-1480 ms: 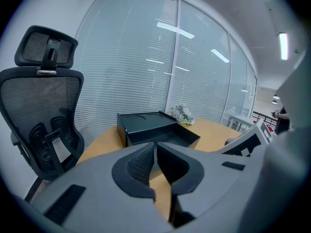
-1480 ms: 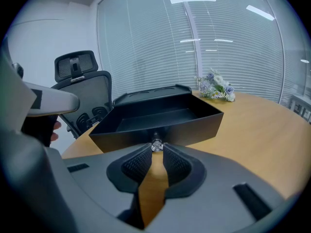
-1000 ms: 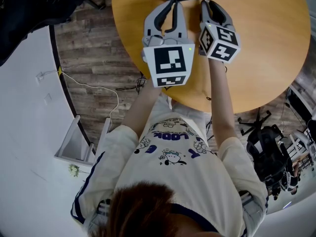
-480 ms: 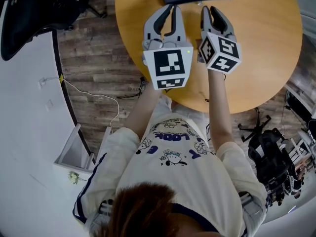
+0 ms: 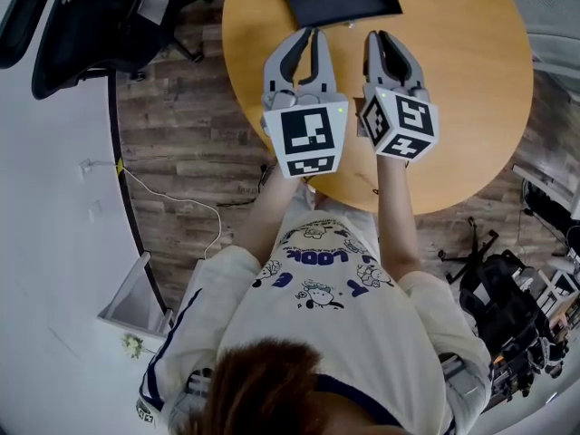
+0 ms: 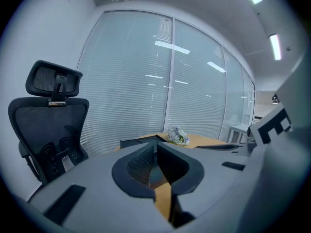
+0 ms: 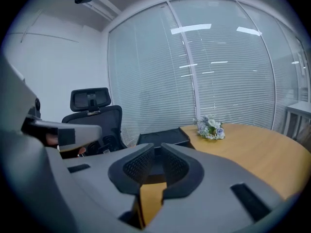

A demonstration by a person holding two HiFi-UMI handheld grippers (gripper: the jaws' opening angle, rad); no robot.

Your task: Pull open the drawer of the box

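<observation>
Below the box (image 5: 340, 3) at top centre, left gripper (image 5: 308, 34) and right gripper (image 5: 377, 36) hang closed, empty; unopened, they'd likely shove it.

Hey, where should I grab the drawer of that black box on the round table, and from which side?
Probably the middle of the near front edge of the black box, coming straight ahead across the table with the right gripper, jaws opened first. That long edge faces the person. No handle can be made out, so check up close.
</observation>
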